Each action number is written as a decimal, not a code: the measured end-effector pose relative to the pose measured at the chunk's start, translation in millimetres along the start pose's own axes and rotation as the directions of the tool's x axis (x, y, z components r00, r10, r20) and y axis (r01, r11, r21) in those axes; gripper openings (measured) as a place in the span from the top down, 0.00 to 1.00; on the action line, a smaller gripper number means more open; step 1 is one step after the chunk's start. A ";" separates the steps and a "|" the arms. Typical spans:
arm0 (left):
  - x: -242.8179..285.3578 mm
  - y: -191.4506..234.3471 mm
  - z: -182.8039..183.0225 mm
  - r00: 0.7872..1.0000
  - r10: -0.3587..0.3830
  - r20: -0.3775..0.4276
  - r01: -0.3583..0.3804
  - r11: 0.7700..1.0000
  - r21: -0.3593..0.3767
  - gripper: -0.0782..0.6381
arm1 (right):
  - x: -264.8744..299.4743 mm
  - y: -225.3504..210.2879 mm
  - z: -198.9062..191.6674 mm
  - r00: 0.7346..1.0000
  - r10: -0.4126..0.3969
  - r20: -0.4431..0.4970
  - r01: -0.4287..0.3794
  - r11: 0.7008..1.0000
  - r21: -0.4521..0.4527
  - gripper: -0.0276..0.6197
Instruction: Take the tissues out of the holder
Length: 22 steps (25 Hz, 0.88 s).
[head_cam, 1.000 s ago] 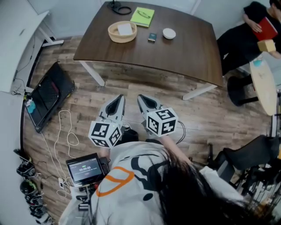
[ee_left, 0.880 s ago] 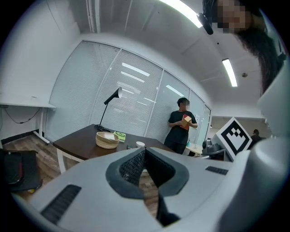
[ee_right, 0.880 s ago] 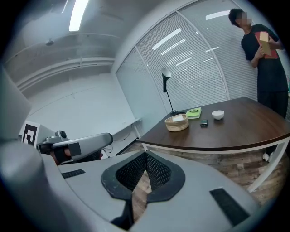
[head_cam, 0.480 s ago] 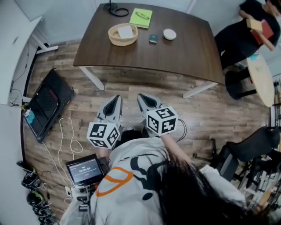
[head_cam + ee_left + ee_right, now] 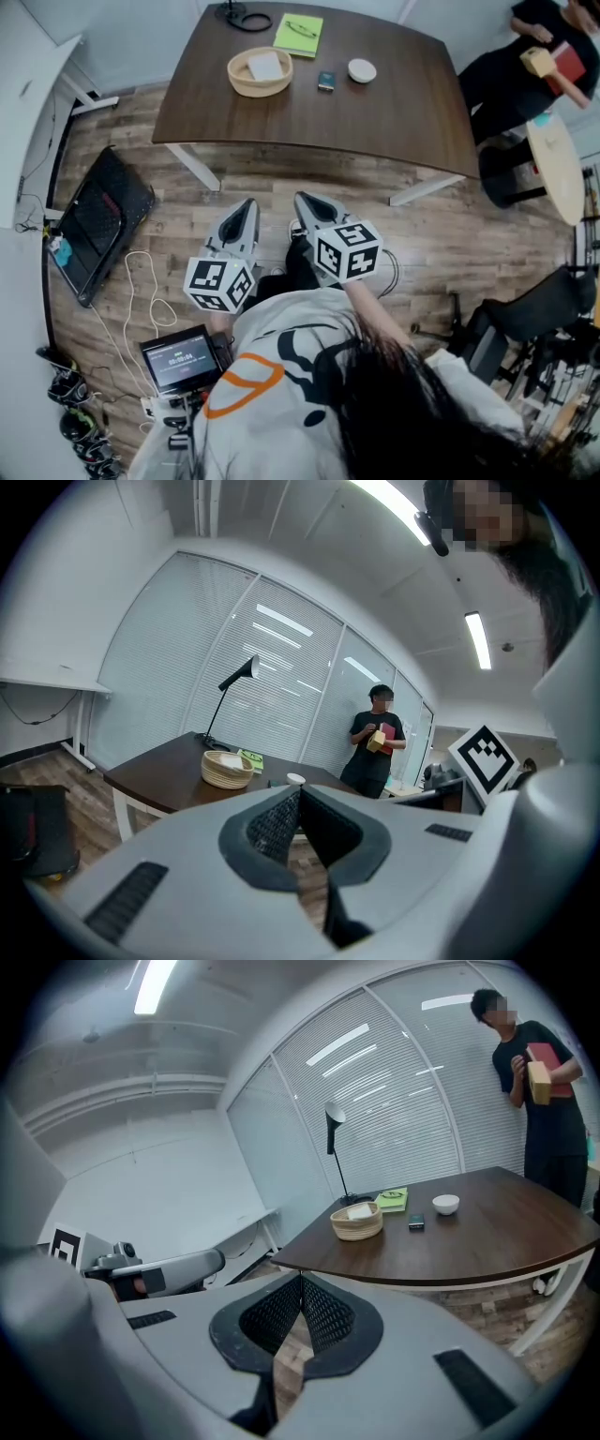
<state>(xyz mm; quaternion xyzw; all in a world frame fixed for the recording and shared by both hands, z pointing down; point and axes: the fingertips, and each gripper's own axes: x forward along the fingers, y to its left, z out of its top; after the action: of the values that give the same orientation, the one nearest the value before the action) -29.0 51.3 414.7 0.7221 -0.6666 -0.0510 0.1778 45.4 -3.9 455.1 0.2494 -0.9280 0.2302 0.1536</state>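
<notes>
- Left gripper [image 5: 246, 206]: jaws pressed together, nothing between them, short of the table's [image 5: 375, 117] near edge.
- Right gripper [image 5: 306, 200]: pressed together too, empty, just beside it.
- Tissues [image 5: 266, 65] sit in the basket [image 5: 246, 84] near the table's far left corner.

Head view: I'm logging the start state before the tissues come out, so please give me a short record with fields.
holder: woven, round, on the brown table, far-left part
tissues: white, inside the holder, untouched
other items on table: green notebook, small dark object, white bowl
left gripper: shut, empty, over the floor, short of the table
right gripper: shut, empty, beside the left one
bystander: person past the table's right end
</notes>
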 end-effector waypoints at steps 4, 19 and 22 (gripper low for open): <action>8.1 9.2 7.2 1.000 0.013 0.007 -0.013 1.000 0.001 0.89 | 13.4 -12.2 15.6 1.000 -0.005 0.014 0.005 1.000 0.007 0.94; 103.7 46.5 28.8 0.999 0.037 -0.006 -0.037 0.999 -0.009 0.89 | 85.6 -71.6 69.3 1.000 0.023 -0.002 -0.023 1.000 -0.002 0.94; 144.3 55.9 26.0 0.999 0.048 -0.019 -0.049 0.999 -0.007 0.89 | 110.5 -102.9 78.6 0.999 0.037 -0.013 -0.037 0.999 0.006 0.94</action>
<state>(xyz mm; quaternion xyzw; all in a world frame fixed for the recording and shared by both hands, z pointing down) -74.6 -97.8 432.2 0.7055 -0.6820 -0.0423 0.1883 -4.6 -166.0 468.8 0.2313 -0.9308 0.2371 0.1546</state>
